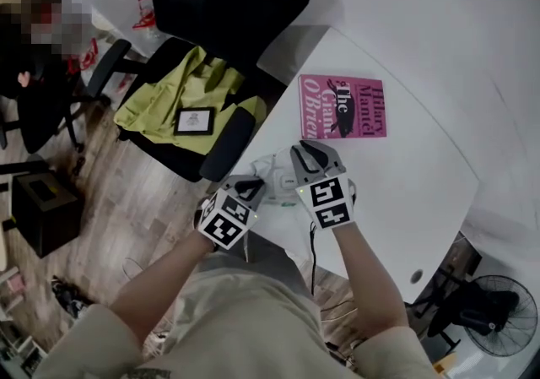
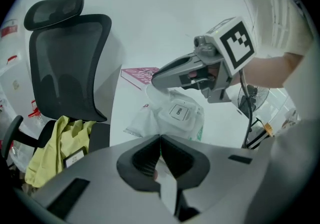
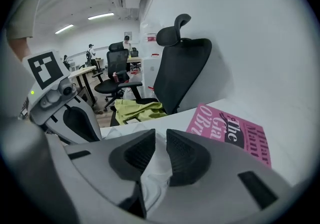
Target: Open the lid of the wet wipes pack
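The white wet wipes pack [image 1: 272, 171] lies near the table's front-left edge, between my two grippers. In the left gripper view its lid [image 2: 178, 112], marked OPEN, lies flat and closed on the pack [image 2: 192, 125]. My left gripper [image 1: 253, 188] [image 2: 159, 140] is shut on the pack's near end, with white film pinched in its jaws. From the far side my right gripper [image 1: 302, 151] [image 2: 155, 81] reaches over the pack. Its jaws [image 3: 161, 138] stand a narrow gap apart with crumpled white wrapper caught between them.
A pink book [image 1: 342, 107] [image 3: 235, 135] lies on the white table [image 1: 405, 183] beyond the pack. A black office chair [image 1: 221, 6] with a yellow-green cloth [image 1: 169, 99] and a small framed card stands at the table's left edge. A floor fan [image 1: 494, 314] stands at lower right.
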Motion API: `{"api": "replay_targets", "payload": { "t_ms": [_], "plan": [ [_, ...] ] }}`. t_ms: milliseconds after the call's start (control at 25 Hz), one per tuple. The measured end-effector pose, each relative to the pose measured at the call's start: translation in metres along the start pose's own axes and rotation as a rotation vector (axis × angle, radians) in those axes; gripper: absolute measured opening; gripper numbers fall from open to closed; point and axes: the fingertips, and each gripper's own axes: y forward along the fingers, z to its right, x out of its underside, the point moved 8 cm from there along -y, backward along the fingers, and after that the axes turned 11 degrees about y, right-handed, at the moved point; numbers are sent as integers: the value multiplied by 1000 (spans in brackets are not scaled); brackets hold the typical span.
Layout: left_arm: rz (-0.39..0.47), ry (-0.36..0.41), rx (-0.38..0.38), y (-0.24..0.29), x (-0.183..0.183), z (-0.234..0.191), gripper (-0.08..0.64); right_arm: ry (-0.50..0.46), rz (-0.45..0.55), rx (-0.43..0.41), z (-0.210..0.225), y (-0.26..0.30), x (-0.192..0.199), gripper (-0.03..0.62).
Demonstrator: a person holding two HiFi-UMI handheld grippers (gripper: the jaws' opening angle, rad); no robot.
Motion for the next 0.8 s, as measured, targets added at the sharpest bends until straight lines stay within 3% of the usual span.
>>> {"api": "replay_targets", "payload": {
  "t_ms": [400, 560, 640, 800],
  "plan": [
    [32, -14, -40, 0, 3, 3, 28, -41, -140, -21, 3, 27, 14, 75],
    [53, -174, -68, -8, 1, -5, 28, 119, -31, -88, 10, 14, 0, 75],
    [72, -186, -107, -18, -3, -10, 28, 175, 21, -99, 12, 2, -11, 65],
    [104, -148, -171, -48, -17, -23, 28, 187, 93, -81, 11, -33, -38, 40]
  ]
}}
